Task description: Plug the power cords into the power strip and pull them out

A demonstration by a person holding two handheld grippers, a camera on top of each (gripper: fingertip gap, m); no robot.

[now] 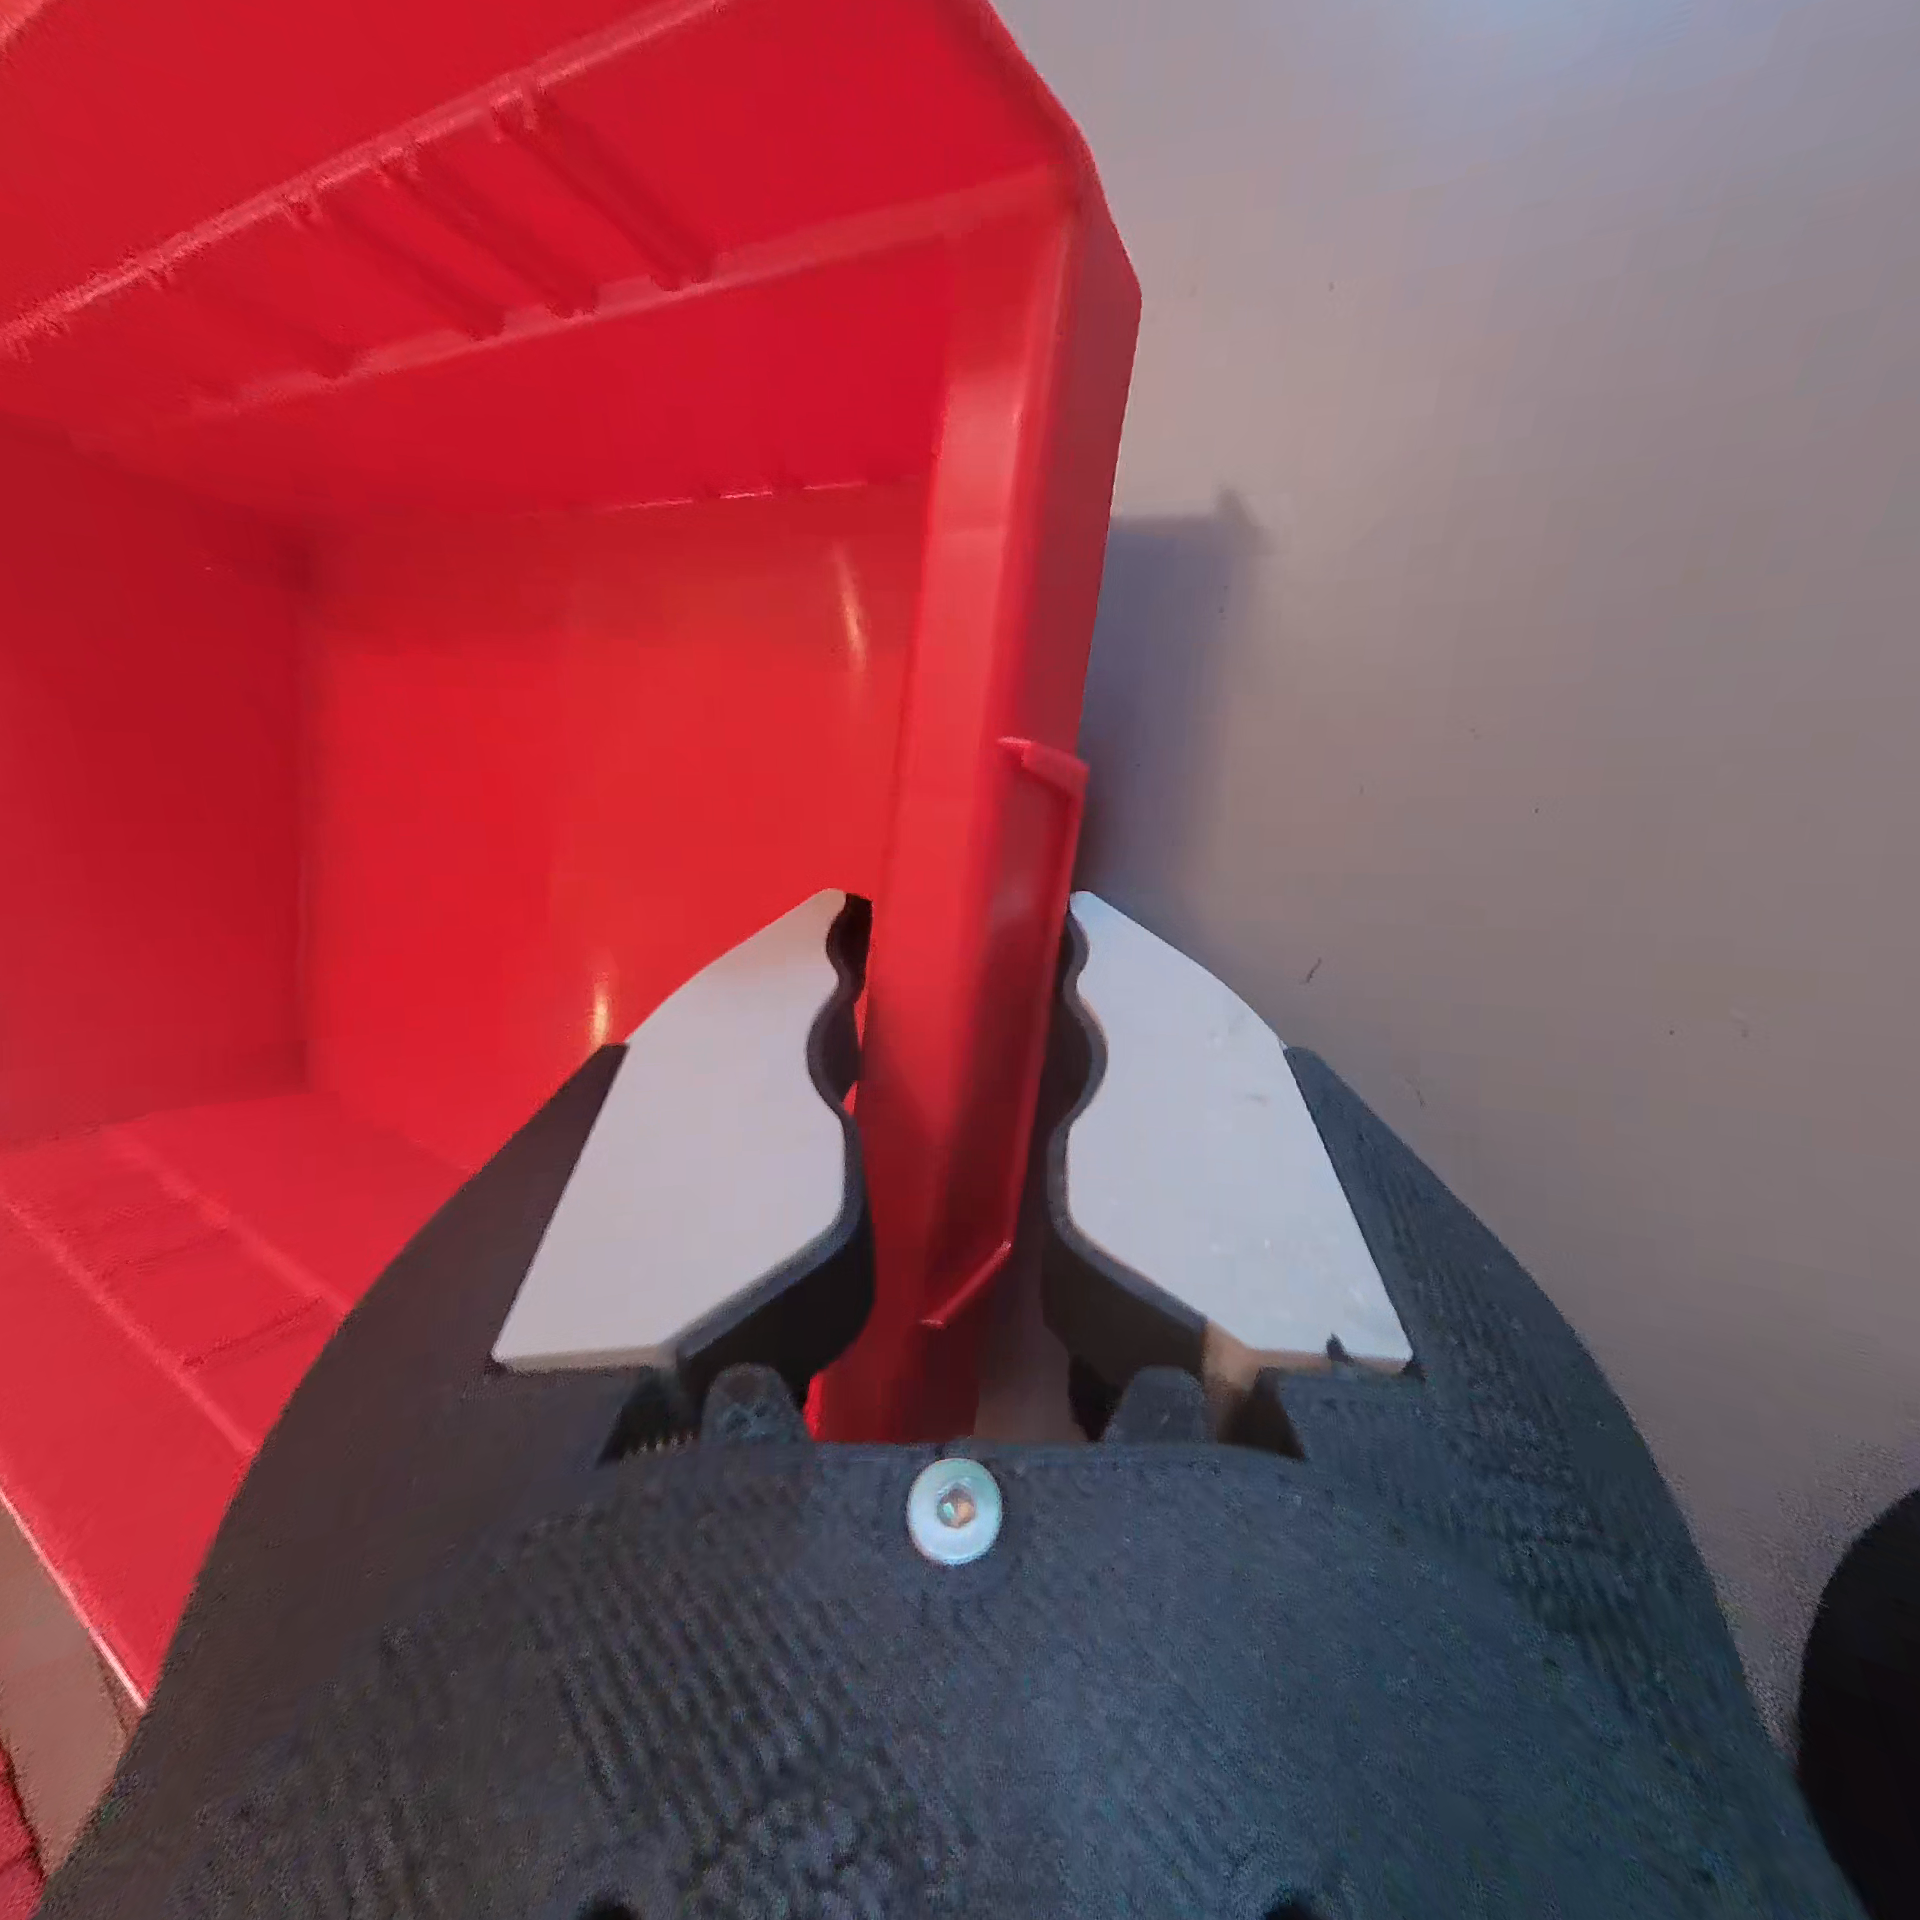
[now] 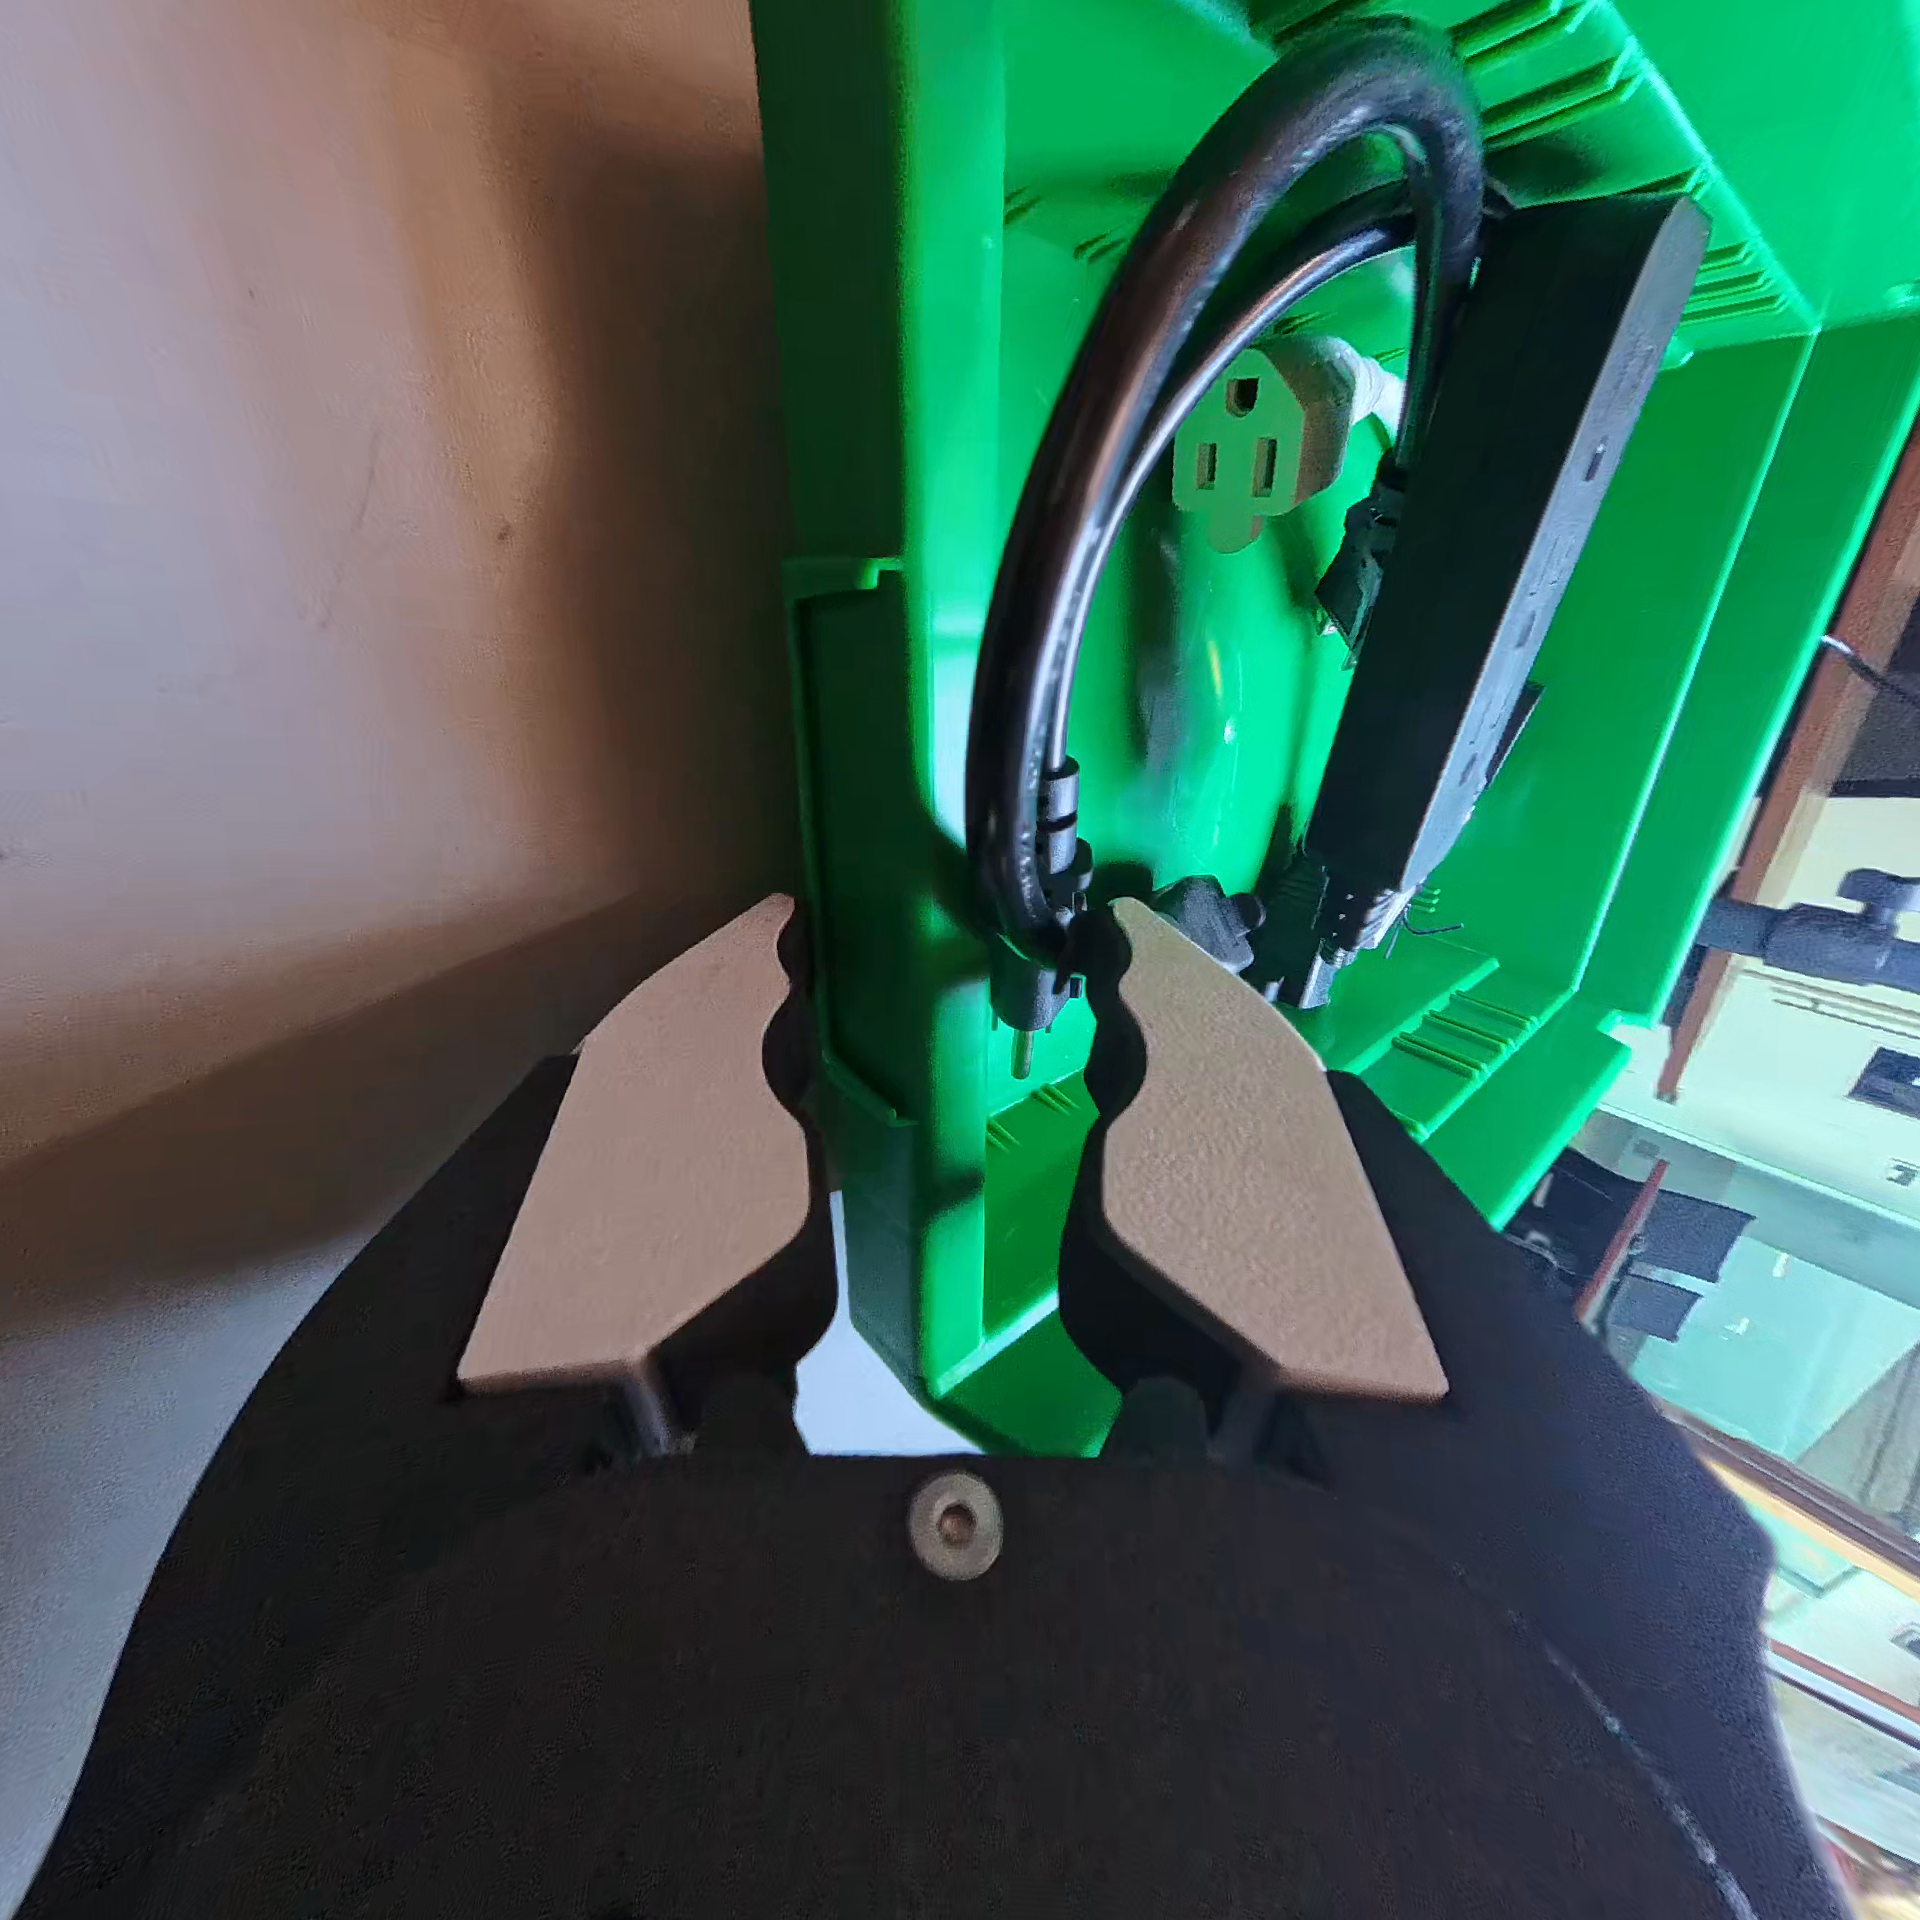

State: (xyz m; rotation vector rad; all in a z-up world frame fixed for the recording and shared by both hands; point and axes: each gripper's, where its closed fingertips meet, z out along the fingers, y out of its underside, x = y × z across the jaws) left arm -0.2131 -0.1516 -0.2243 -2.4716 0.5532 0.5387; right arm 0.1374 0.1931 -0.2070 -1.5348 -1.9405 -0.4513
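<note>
The left gripper (image 1: 961, 914) is clamped on the side wall of a red bin (image 1: 966, 727). One finger is placed inside the bin and the other finger (image 1: 1174, 1122) outside it, against the wall's outer face. The bin's interior is seen to the left and nothing is seen in it. A pale surface (image 1: 1507, 623) is seen to the right of the bin, and a dark rounded shape is cut off at the lower right edge.

In the right wrist view, a pale wall (image 2: 364, 416) fills the left side. The right gripper (image 2: 951, 920) is closed on the side wall of a green bin (image 2: 873, 727), with the left finger outside and the right finger (image 2: 1236, 1164) inside. Inside the bin, black cords (image 2: 1101, 499) are looped in an arc; a plug (image 2: 1029, 987) with bare prongs hangs at the loop's lower end, just beside the right fingertip. A pale socket end (image 2: 1252, 457) of another cord is seen within the loop. To its right a black power strip (image 2: 1507, 582) is stood on end, leaning against the bin's far side, with a plug (image 2: 1309, 925) near its lower end. Whether any cord is plugged into it cannot be told. Shelving (image 2: 1766, 1091) is seen blurred at the far right.
</note>
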